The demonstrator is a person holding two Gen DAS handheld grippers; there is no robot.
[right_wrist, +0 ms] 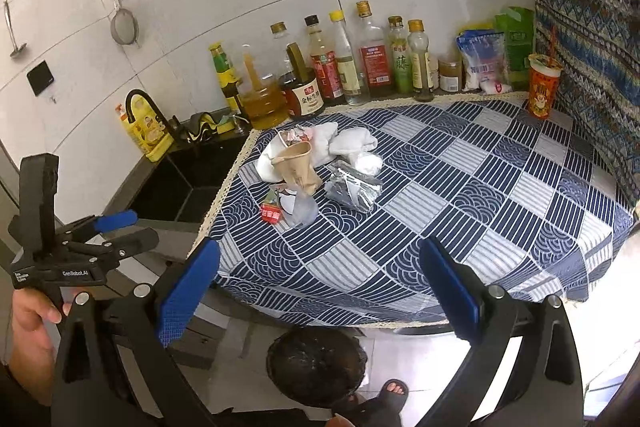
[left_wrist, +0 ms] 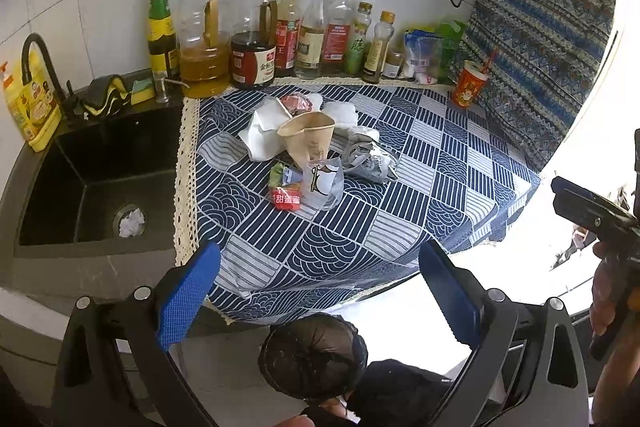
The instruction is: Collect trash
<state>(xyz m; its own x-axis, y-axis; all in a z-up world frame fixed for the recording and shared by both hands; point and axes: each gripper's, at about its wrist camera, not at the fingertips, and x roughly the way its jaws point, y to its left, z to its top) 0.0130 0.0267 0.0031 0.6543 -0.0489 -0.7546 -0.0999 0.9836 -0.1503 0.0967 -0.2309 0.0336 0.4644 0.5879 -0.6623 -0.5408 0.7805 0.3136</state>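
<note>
- Both claws, left claw (left_wrist: pixel 320 291) and right claw (right_wrist: pixel 320 287), gape wide, empty.
- Trash pile (left_wrist: pixel 308 147) sits mid-frame on table (left_wrist: pixel 440 187).
- Bin (left_wrist: pixel 312 355) shows at bottom centre.

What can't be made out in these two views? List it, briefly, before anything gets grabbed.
- Trash bin: both views show only its dark lined mouth below the counter edge; the contents are too dark to tell.
- Pile of trash: the paper cone and white napkins hide whatever lies beneath.
- Bottle labels: print too small to read.
- Area right of the tablecloth: washed out by glare in the left wrist view.
</note>
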